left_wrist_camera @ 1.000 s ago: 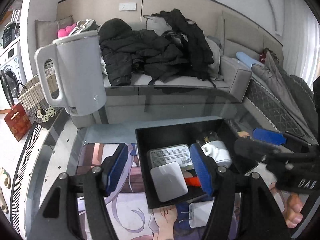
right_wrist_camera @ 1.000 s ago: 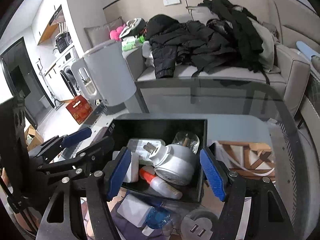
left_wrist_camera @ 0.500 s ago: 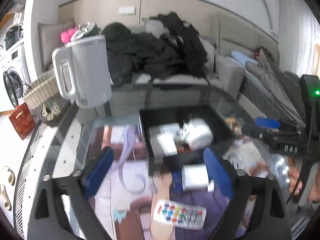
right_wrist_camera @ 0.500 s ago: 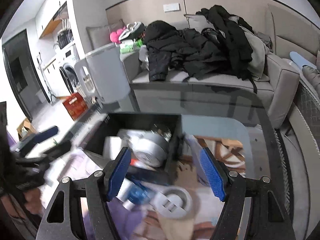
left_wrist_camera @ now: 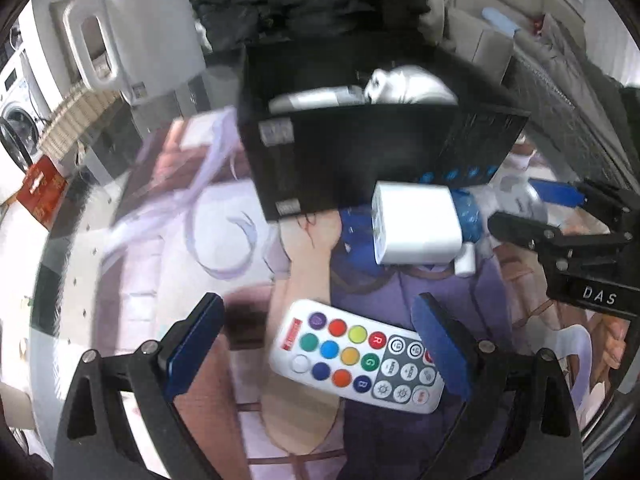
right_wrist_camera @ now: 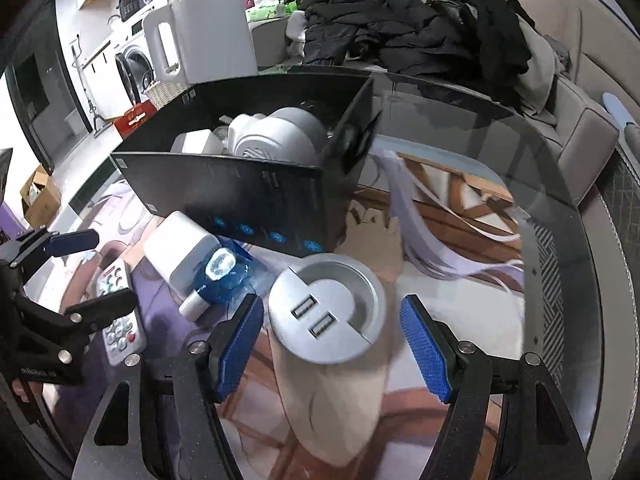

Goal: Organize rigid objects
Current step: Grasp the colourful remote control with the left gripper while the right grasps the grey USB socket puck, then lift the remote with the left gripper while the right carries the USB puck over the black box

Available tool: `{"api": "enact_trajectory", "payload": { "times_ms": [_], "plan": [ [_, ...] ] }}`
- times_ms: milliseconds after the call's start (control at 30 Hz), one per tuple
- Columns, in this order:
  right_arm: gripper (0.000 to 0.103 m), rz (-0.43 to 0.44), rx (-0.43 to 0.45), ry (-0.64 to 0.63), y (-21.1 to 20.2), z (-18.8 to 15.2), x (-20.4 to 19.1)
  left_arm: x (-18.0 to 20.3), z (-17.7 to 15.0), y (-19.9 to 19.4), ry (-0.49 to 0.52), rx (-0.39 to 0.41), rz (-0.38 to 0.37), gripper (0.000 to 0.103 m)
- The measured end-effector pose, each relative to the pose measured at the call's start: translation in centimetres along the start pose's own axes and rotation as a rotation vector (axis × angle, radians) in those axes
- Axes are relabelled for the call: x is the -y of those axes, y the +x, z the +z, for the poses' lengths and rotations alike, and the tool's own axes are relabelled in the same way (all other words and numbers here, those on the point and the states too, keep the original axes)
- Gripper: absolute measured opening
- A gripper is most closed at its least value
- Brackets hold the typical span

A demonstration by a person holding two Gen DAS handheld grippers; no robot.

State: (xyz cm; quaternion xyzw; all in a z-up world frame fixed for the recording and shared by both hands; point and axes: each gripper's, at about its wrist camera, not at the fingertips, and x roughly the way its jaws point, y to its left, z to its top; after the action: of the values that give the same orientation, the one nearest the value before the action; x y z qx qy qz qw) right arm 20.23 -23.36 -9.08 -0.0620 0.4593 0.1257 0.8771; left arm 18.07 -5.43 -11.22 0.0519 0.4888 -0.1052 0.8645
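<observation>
A black box [left_wrist_camera: 360, 156] [right_wrist_camera: 248, 196] stands on the printed mat and holds several white and grey items. In front of it lie a white adapter block [left_wrist_camera: 414, 222] [right_wrist_camera: 180, 250], a blue item [right_wrist_camera: 228, 276], a white remote with coloured buttons [left_wrist_camera: 356, 356] [right_wrist_camera: 118, 316] and a round grey USB socket [right_wrist_camera: 326, 306]. My left gripper [left_wrist_camera: 316, 344] is open with the remote between its fingers. My right gripper [right_wrist_camera: 334, 344] is open around the round socket, not touching it.
A white kettle [left_wrist_camera: 140, 28] [right_wrist_camera: 208, 40] stands behind the box on the glass table [right_wrist_camera: 500, 152]. A sofa piled with dark coats [right_wrist_camera: 420, 36] lies beyond. A wicker basket [left_wrist_camera: 76, 116] and a washing machine [right_wrist_camera: 132, 64] are at the left.
Both grippers have pulled back and dropped low from over the box. The left now frames the remote, the right frames the round socket. Both stay open.
</observation>
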Motion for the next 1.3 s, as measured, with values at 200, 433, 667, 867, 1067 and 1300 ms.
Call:
{"api": "enact_trajectory", "payload": {
  "times_ms": [200,433,667,867,1067,1300],
  "plan": [
    [0.059,-0.001,-0.015,-0.008,0.5,-0.3,-0.3,-0.4,-1.0,-0.7,0.025,-0.008,-0.017,0.096],
    [0.059,0.013,-0.029,0.005,-0.9,-2.3,-0.5,-1.4,-2.9,-2.3,0.061,0.013,-0.039,0.072],
    [0.059,0.011,-0.054,-0.064,-1.7,-3.7,-3.6,0.1,-2.9,-2.8,0.119,0.029,-0.057,0.039],
    [0.058,0.030,-0.064,-0.060,-1.9,-3.7,-3.9,0.2,-2.9,-2.9,0.112,0.021,-0.061,0.039],
    [0.058,0.066,-0.074,-0.034,-2.1,-3.6,-4.1,0.2,-2.8,-3.2,0.104,0.033,-0.049,0.039],
    [0.058,0.070,-0.015,-0.021,-4.5,-3.4,-5.0,0.5,-2.2,-6.5,0.114,0.158,-0.037,0.038]
  ]
}}
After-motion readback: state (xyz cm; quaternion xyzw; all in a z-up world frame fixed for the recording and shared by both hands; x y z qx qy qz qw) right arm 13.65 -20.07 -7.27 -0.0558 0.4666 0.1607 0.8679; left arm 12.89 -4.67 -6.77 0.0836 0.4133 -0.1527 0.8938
